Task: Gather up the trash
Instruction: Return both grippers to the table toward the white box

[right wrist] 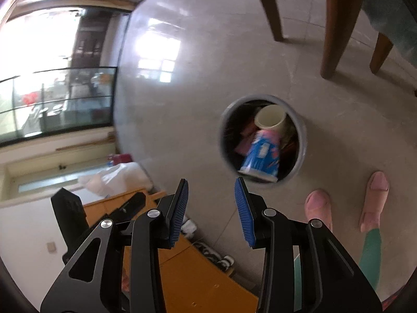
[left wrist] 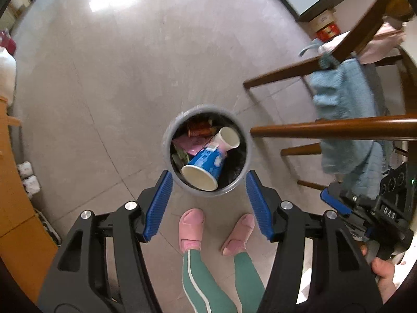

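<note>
A round grey trash bin (left wrist: 167,140) stands on the floor below me, holding a blue paper cup (left wrist: 204,168), a pale pink cup (left wrist: 228,137), a brown can (left wrist: 199,130) and pink wrappers. My left gripper (left wrist: 208,182) is open and empty, high above the bin's near rim. In the right wrist view the same bin (right wrist: 302,133) with the blue cup (right wrist: 262,157) and the pale cup (right wrist: 271,118) lies ahead to the right. My right gripper (right wrist: 211,190) is open and empty, above the floor left of the bin. It also shows in the left wrist view (left wrist: 338,204).
Brown wooden chair legs (left wrist: 333,127) with blue cloth (left wrist: 344,96) stand right of the bin. The person's pink slippers (left wrist: 191,224) are just near the bin. An orange wooden cabinet (right wrist: 198,276) with shoes beside it is on the left. A white bag (right wrist: 117,177) lies by a glass door.
</note>
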Available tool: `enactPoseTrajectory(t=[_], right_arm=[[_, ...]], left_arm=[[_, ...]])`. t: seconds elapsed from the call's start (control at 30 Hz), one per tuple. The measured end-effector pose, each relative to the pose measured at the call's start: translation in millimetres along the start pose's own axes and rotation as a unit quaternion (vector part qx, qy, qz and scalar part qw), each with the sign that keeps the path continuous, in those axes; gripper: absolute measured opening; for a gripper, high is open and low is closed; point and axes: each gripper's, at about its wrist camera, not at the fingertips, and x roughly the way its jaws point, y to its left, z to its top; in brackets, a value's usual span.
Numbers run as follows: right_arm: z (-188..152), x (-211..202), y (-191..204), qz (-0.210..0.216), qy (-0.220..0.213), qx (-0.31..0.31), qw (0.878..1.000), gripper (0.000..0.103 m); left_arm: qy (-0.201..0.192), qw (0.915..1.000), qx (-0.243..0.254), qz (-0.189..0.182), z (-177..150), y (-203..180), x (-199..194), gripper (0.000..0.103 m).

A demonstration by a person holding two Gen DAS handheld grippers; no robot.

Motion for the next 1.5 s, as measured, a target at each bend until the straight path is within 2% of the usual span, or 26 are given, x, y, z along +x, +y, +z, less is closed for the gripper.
enactPoseTrajectory(t=[0.1,0.2,0.37,0.47,0.6,0.73,0.77,0.87,0.93,1.03,1.13,1.2,1.3,1.37,1.5], right_arm=[[-19,-49,32,0.015,-0.025,-0.01,1.0,0.039],[-39,-103,55,0.043,-0.046,-0.016,0.998,0.039],[-60,-193,73,0.062,-0.103,-0.035,0.992,0.039],[-64,-250,64,0.072,-0.165,-0.025,0.983,0.039],[-73,-326,38,0.073,-0.265,-0.002,0.962,0.039],[-86,-391,-4,0.066,-0.341,0.028,0.937,0.039],[-89,-402,-13,0.062,-0.352,0.036,0.933,0.041],[-94,-450,-58,0.051,-0.399,0.065,0.913,0.046],[-93,-472,-84,0.048,-0.415,0.077,0.905,0.046],[-84,-510,-132,0.037,-0.434,0.095,0.895,0.046],[-71,-545,-178,0.033,-0.444,0.113,0.888,0.047],[-60,-567,-208,0.02,-0.451,0.129,0.883,0.047],[-48,-591,-245,0.011,-0.45,0.165,0.877,0.048],[-43,-604,-264,-0.002,-0.446,0.173,0.878,0.052],[-30,-615,-291,-0.009,-0.433,0.196,0.88,0.053]], left_arm=[[-0.034,0.9994,-0.007,0.01,5,-15,-58,0.062],[-0.068,0.9975,-0.002,-0.015,5,-38,-119,0.063],[-0.1,0.991,0.074,-0.05,1,-104,-191,0.065],[-0.104,0.9839,0.121,-0.082,-2,-153,-207,0.065],[-0.102,0.9679,0.195,-0.122,-10,-230,-212,0.065],[-0.09,0.9425,0.28,-0.159,-29,-321,-214,0.068],[-0.089,0.9378,0.293,-0.164,-33,-338,-213,0.072],[-0.087,0.9201,0.34,-0.174,-50,-396,-214,0.072],[-0.079,0.9116,0.359,-0.185,-58,-439,-205,0.072],[-0.069,0.9052,0.372,-0.193,-63,-490,-193,0.072],[-0.057,0.9026,0.378,-0.198,-70,-547,-177,0.075],[-0.06,0.8999,0.389,-0.187,-73,-584,-166,0.078],[-0.048,0.903,0.386,-0.182,-74,-634,-148,0.078],[-0.048,0.9027,0.391,-0.174,-75,-657,-142,0.085],[-0.036,0.9011,0.403,-0.156,-71,-699,-121,0.086]])
